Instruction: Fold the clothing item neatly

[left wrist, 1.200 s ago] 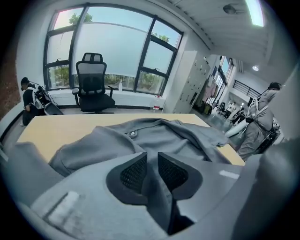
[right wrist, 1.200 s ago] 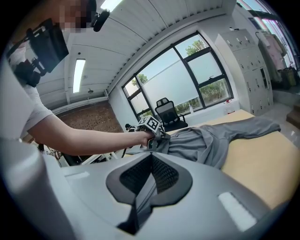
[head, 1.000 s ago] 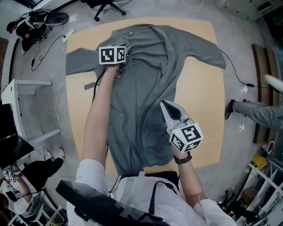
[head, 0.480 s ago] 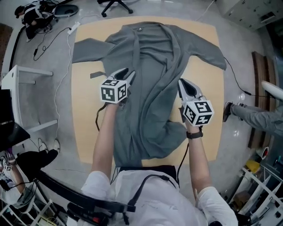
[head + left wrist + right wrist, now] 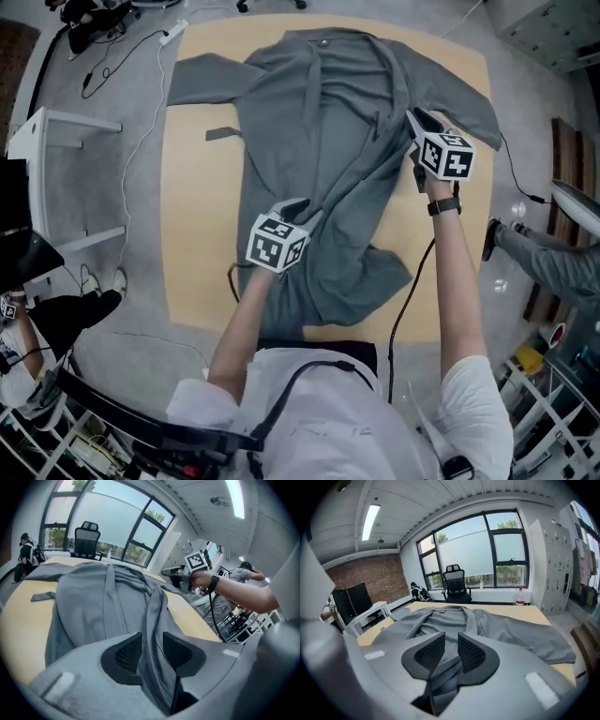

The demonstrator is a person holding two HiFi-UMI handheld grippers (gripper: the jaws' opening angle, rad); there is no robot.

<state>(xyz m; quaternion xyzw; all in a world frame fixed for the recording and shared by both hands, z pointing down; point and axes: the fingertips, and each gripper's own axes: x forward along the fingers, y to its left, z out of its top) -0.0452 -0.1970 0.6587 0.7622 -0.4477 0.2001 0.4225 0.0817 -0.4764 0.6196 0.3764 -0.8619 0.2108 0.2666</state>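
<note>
A light wooden worktop (image 5: 202, 234) is seen on a grey floor (image 5: 141, 309), over which cables (image 5: 142, 141) are trailed. A white rack (image 5: 66, 117) is placed to its left. At the far end, tall black-framed windows (image 5: 483, 550) are set in a white wall, their lower panes frosted (treetops are visible above), and a black office chair (image 5: 456, 585) is parked before them. A bottle (image 5: 520, 596) is stood on the sill. One side is closed by a red brick wall (image 5: 370, 576); white lockers (image 5: 555, 559) are ranged along the other. A strip light (image 5: 371, 516) is mounted on the white panelled ceiling.
</note>
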